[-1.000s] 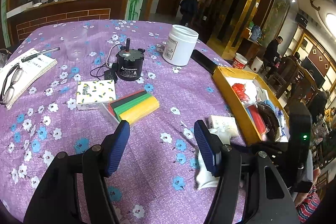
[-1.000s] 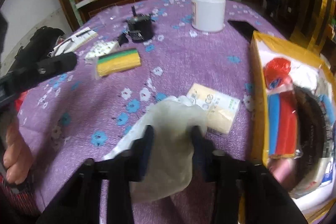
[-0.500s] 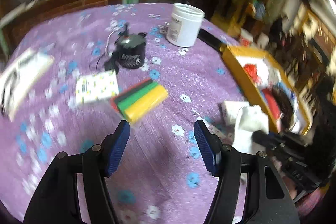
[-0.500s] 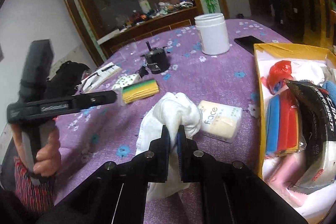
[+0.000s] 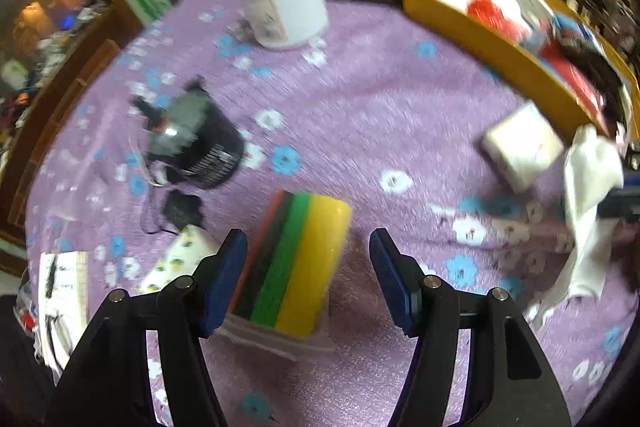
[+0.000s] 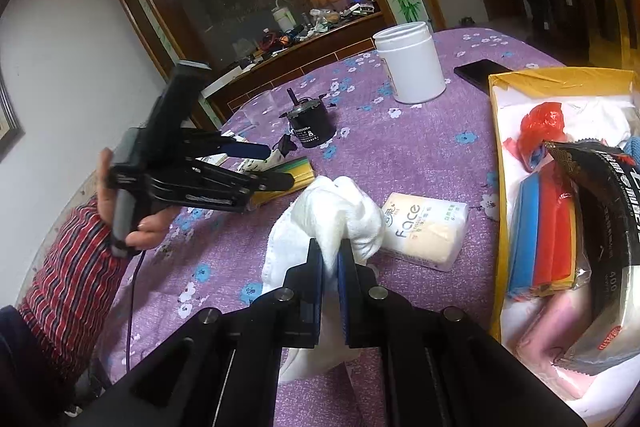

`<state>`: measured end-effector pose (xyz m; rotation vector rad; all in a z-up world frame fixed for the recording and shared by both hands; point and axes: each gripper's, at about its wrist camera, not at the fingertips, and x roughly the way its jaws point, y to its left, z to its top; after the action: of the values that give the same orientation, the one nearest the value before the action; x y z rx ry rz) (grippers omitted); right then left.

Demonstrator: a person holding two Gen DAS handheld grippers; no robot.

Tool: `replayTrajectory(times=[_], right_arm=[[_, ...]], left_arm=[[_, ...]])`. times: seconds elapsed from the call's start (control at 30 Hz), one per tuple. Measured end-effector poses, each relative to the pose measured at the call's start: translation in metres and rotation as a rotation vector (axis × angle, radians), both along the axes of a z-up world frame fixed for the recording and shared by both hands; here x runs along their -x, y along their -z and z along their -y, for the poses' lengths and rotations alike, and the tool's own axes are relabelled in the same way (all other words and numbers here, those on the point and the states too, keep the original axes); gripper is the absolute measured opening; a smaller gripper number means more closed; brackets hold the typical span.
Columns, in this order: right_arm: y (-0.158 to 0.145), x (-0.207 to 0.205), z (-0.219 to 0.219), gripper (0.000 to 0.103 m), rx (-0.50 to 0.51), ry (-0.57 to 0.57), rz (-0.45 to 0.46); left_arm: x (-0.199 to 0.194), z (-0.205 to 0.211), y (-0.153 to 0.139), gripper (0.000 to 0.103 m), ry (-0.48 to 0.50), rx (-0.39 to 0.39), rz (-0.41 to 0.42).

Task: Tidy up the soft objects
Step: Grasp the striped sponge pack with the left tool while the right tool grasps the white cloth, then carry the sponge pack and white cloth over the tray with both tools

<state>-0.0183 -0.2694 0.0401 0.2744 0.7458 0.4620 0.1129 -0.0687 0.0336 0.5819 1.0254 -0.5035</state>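
A pack of sponges (image 5: 296,259) striped yellow, green, black and red lies on the purple flowered cloth. My left gripper (image 5: 308,239) is open and straddles it: the left pad is close to the pack's red edge, and a gap shows on the yellow side. The right wrist view shows that left gripper (image 6: 272,165) over the sponge pack (image 6: 298,173). My right gripper (image 6: 330,249) is shut on a white cloth (image 6: 340,207), bunched above the pads and hanging below. The white cloth (image 5: 588,171) also shows at the right of the left wrist view.
A "face" tissue pack (image 6: 424,231) lies beside the cloth. A yellow box (image 6: 496,147) on the right holds sponges, bags and packets. A white jar (image 6: 412,67), black motor (image 6: 310,125) and phone (image 6: 480,69) stand farther back. A patterned pack (image 5: 176,263) and notebook (image 5: 64,279) lie left.
My right gripper closed on the white cloth and raised it off the table. My left gripper swung over and down to the sponge pack, rolling as it went.
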Motion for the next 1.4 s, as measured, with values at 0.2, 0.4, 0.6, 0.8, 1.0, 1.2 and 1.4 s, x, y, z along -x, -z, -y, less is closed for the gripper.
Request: replayTrajectory(times=[0.2,0.4,0.6,0.8,1.0,1.2,1.4], right_arm=[[0.0,-0.001,0.001,0.008,-0.013,-0.001,-0.006],[0.0,-0.002,0.003,0.008,-0.019,0.004,-0.006],[0.0,-0.001,0.001,0.008,-0.007,0.01,0.002],[-0.001,0.0,0.001,0.008,0.005,0.026,0.007],[-0.002,0.002,-0.003,0.008,0.037,0.033,0.018],[-0.001,0.001,-0.006,0.008,0.057,0.035,0.015],[0.0,-0.002,-0.003,0.008,0.039,0.041,-0.022]], left_arm=[[-0.007,-0.004,0.012,0.063,-0.016,-0.02,-0.017],[0.016,-0.012,0.01,0.038,-0.172,0.035,0.029],[0.06,-0.016,-0.019,0.038,-0.322,0.239,0.058],[0.078,0.0,-0.039,0.039,-0.431,0.357,0.129],[0.078,0.009,-0.027,0.039,-0.401,0.373,0.144],[0.083,0.008,-0.028,0.039,-0.382,0.384,0.161],[0.096,0.016,-0.037,0.039,-0.327,0.393,0.214]])
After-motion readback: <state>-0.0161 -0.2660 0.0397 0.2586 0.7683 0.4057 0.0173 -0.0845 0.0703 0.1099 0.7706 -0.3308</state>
